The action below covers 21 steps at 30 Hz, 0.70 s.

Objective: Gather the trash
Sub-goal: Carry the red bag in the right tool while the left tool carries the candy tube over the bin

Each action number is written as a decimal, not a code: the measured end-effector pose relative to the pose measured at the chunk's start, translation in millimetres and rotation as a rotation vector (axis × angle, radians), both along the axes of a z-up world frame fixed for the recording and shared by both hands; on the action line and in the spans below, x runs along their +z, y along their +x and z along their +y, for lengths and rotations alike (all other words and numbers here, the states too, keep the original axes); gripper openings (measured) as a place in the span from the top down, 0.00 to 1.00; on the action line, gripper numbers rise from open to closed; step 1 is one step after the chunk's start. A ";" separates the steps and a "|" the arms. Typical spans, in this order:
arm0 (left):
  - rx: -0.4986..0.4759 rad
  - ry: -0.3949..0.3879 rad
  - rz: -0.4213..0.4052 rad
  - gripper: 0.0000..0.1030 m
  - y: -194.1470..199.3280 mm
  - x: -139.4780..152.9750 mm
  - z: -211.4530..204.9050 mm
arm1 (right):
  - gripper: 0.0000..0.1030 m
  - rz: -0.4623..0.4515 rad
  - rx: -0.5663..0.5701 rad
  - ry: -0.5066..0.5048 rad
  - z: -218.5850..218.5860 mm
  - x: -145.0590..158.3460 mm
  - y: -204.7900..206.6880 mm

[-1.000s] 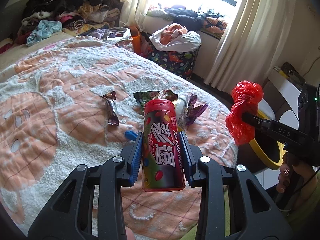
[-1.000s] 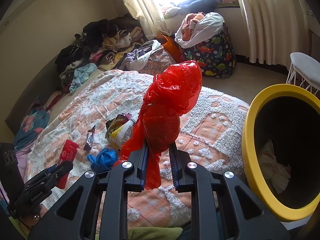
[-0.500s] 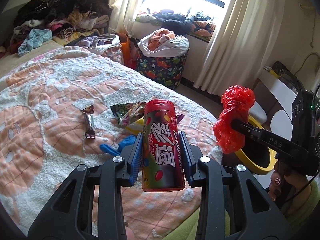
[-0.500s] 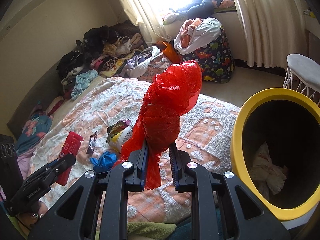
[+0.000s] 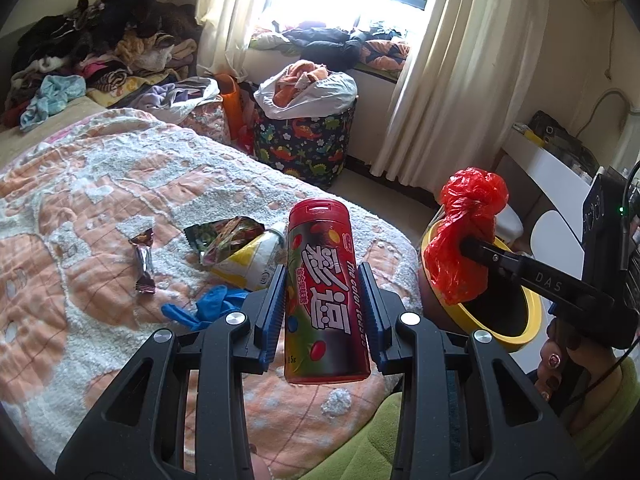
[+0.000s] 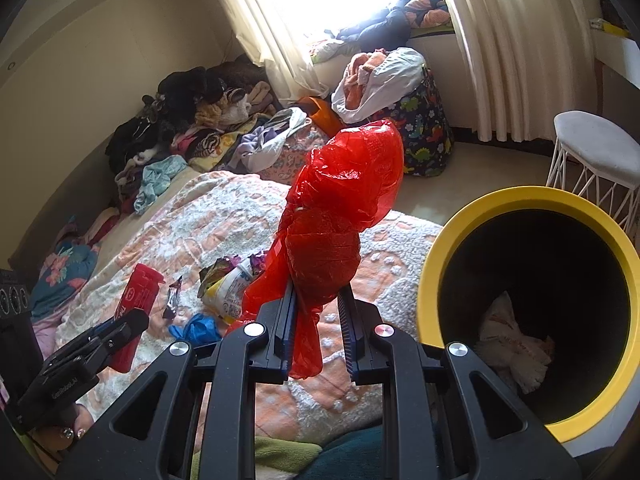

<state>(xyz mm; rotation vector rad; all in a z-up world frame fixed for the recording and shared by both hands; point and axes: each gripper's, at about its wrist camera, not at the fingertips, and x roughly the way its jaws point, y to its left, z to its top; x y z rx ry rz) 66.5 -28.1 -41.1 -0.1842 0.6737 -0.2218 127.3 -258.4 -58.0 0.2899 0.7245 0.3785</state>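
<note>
- Crumpled white paper (image 6: 514, 346) is lying inside the yellow bin (image 6: 430, 280).
- Left gripper (image 5: 325, 306) is clamping an upright red candy can (image 5: 325, 300).
- Right gripper (image 6: 318, 320) is pinching a crinkled red bag (image 6: 340, 216).

Candy can (image 5: 326, 296): bore large Chinese characters, "the color", and "15g" near its base.
Right gripper (image 5: 466, 246): its arm read "DAS".
Left gripper (image 6: 132, 320): its printed label was too blurred to read.
</note>
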 end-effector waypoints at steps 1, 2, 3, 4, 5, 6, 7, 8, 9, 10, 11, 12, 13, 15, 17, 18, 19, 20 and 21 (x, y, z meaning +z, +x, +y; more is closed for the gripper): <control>-0.004 0.002 -0.002 0.73 0.3 0.7 -2.5 | 0.82 -0.002 -0.005 0.001 -2.4 0.6 0.1; -0.008 0.003 -0.004 0.73 0.4 1.4 -4.3 | 0.82 -0.004 -0.008 0.002 -4.8 1.2 0.2; -0.013 0.005 -0.005 0.73 0.7 2.0 -7.1 | 0.82 -0.005 -0.012 0.002 -6.6 1.7 0.3; -0.018 0.007 -0.006 0.73 1.2 2.8 -10.0 | 0.82 -0.008 -0.016 0.001 -8.1 2.4 0.4; -0.023 0.009 -0.008 0.73 1.7 3.2 -12.5 | 0.82 -0.011 -0.021 0.000 -9.2 2.7 0.1; -0.030 0.012 -0.009 0.73 2.7 3.3 -15.4 | 0.82 -0.013 -0.026 -0.001 -11.1 3.4 0.2; -0.037 0.014 -0.010 0.73 2.9 3.2 -18.4 | 0.82 -0.014 -0.031 0.001 -13.9 4.2 0.6; -0.044 0.015 -0.012 0.73 3.4 3.7 -21.8 | 0.82 -0.016 -0.037 0.000 -16.9 4.8 0.9; -0.050 0.017 -0.014 0.73 4.0 3.7 -23.9 | 0.82 -0.020 -0.042 -0.003 -19.3 5.7 1.0; -0.056 0.018 -0.016 0.73 4.2 3.9 -26.6 | 0.82 -0.024 -0.047 -0.005 -22.0 6.8 1.2; -0.063 0.018 -0.017 0.73 4.7 4.0 -29.7 | 0.82 -0.026 -0.052 -0.005 -23.7 6.6 0.9; -0.069 0.019 -0.017 0.73 4.3 4.3 -32.3 | 0.82 -0.027 -0.057 -0.004 -26.1 6.7 1.3; -0.076 0.022 -0.018 0.73 4.5 4.3 -35.7 | 0.82 -0.028 -0.064 -0.002 -29.4 6.8 1.8; -0.090 0.027 -0.019 0.73 4.8 4.1 -42.0 | 0.82 -0.030 -0.078 -0.007 -35.0 6.8 1.7; -0.101 0.029 -0.021 0.73 5.4 4.3 -47.7 | 0.82 -0.032 -0.092 -0.008 -40.5 6.5 2.4; -0.106 0.030 -0.021 0.73 5.9 4.1 -50.3 | 0.82 -0.031 -0.099 -0.004 -43.2 6.1 3.0; -0.111 0.030 -0.020 0.73 6.3 4.0 -52.5 | 0.82 -0.030 -0.107 0.001 -46.7 6.0 3.4; -0.115 0.030 -0.021 0.73 6.4 4.3 -54.8 | 0.82 -0.031 -0.113 0.002 -49.1 6.1 3.4; -0.120 0.031 -0.021 0.73 6.8 4.5 -57.1 | 0.82 -0.032 -0.120 0.003 -51.8 6.3 3.6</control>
